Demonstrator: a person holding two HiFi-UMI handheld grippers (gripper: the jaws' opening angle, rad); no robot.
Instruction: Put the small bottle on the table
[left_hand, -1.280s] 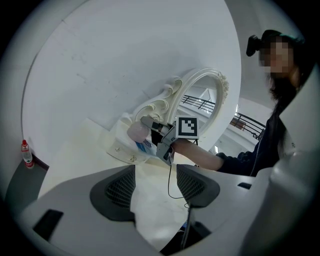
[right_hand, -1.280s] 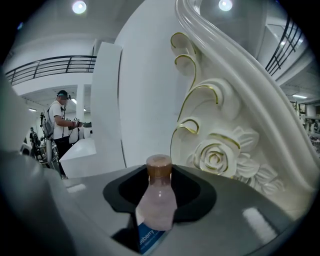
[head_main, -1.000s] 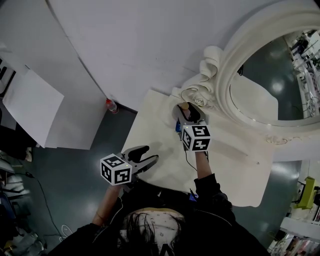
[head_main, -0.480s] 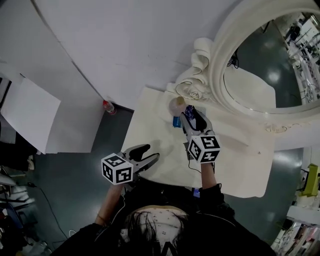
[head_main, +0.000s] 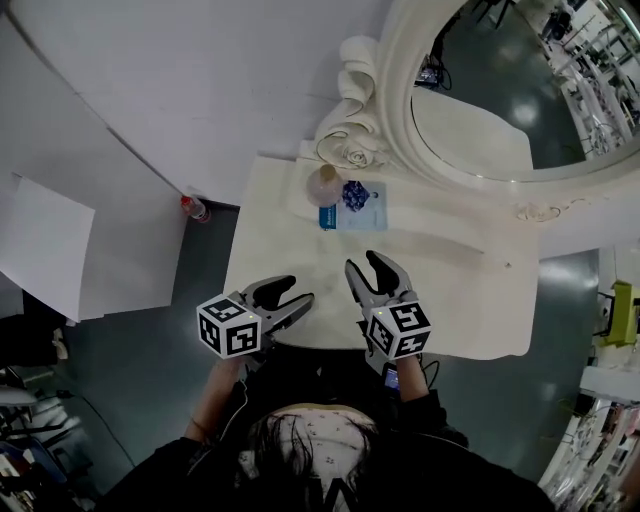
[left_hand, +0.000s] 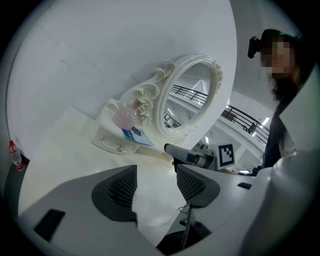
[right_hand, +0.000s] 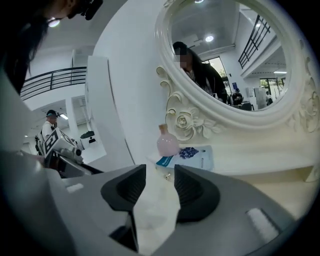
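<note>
Right hand-held gripper (head_main: 366, 265) has withdrawn from bottle (head_main: 323, 186), standing at 12 o'clock on table (head_main: 440, 300); jaws wide, closing, empty. Placement appears complete; next, retire.

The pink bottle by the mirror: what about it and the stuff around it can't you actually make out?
- Pink bottle: head view looks down on its stopper, so whether it stands on the blue-and-white packet or beside it is unclear.
- Packet's print: too small in every view.
- Mirror: cut off by the head view's top and right edges.
- Red-capped bottle on the floor: too small to read its label.
</note>
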